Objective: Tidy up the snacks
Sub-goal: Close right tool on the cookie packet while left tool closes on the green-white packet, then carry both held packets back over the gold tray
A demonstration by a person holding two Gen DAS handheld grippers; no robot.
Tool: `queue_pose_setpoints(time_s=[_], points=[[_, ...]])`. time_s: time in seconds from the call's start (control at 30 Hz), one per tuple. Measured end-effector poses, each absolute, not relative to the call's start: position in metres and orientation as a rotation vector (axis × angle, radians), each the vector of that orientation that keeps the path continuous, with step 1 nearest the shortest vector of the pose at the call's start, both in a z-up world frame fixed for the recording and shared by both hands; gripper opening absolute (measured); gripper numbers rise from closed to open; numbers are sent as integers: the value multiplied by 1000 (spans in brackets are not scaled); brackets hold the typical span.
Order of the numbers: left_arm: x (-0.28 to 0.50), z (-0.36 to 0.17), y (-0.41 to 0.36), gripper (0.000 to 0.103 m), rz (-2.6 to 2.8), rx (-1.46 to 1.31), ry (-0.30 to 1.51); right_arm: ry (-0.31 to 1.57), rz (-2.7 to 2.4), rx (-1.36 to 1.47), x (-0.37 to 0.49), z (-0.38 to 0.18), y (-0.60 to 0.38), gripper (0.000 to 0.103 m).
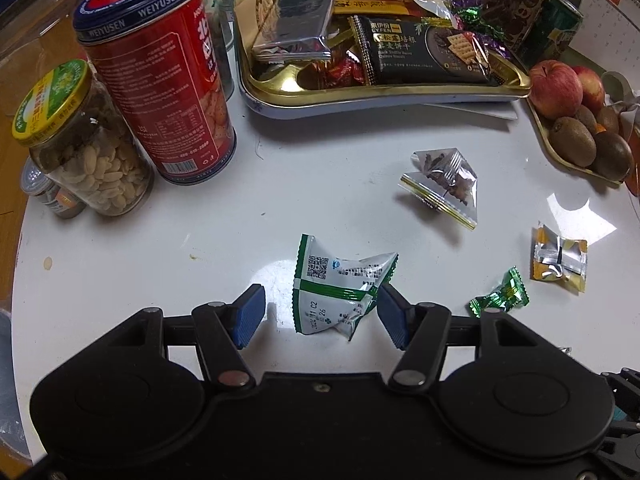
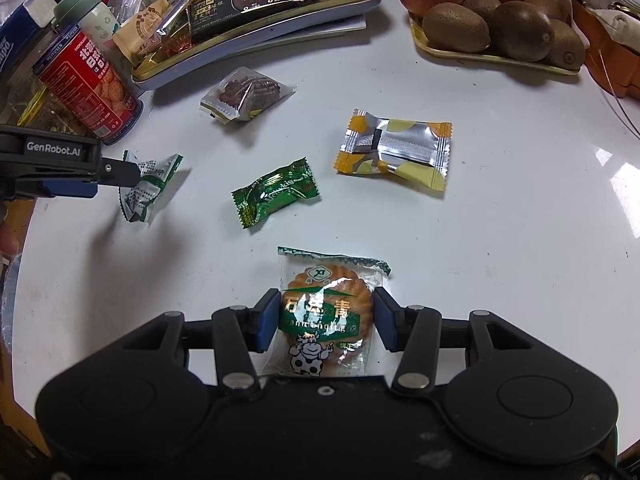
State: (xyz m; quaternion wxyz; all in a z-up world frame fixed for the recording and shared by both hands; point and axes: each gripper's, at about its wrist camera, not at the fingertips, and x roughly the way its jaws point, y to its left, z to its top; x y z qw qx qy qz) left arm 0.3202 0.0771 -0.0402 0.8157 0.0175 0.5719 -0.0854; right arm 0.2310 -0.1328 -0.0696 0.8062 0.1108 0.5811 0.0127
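Note:
My left gripper (image 1: 320, 314) is open around a white-and-green snack packet (image 1: 340, 292); its right pad touches the packet, the left pad stands apart. In the right wrist view that packet (image 2: 150, 188) appears lifted above its shadow. My right gripper (image 2: 325, 320) is open around a clear biscuit packet (image 2: 326, 312) with a cow picture, lying on the white table (image 2: 500, 240). A green candy (image 2: 276, 192), a yellow-silver packet (image 2: 396, 148) and a clear dried-fruit packet (image 2: 244, 94) lie loose. The gold snack tray (image 1: 384, 92) sits at the back, full of packets.
A red biscuit tin (image 1: 156, 76) and a peanut jar (image 1: 84, 140) stand at the left. A fruit tray (image 2: 496, 58) with apples and kiwis sits at the back right. A calendar (image 1: 604, 4) stands behind. The table's round edge curves close on the left.

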Motion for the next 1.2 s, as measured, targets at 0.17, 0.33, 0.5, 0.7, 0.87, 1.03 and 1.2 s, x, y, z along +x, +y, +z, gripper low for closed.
queue_pose_setpoints(time_s=[0.17, 0.33, 0.5, 0.7, 0.87, 1.03, 1.2], points=[[321, -47, 71, 65, -178, 49, 1229, 1248, 28, 236, 230, -68, -133, 52], [324, -52, 64, 64, -163, 63, 1239, 1250, 32, 227, 231, -69, -132, 52], [326, -58, 61, 49, -158, 69, 1250, 1253, 31, 222, 233, -70, -131, 52], [324, -57, 63, 39, -136, 59, 1226, 1244, 25, 235, 230, -70, -132, 52], [318, -56, 69, 34, -119, 56, 1203, 1243, 19, 254, 229, -69, -135, 52], [314, -50, 76, 33, -110, 45, 1185, 1242, 11, 253, 229, -69, -136, 52], [312, -44, 80, 33, -98, 31, 1179, 1242, -4, 254, 232, -69, -137, 52]])
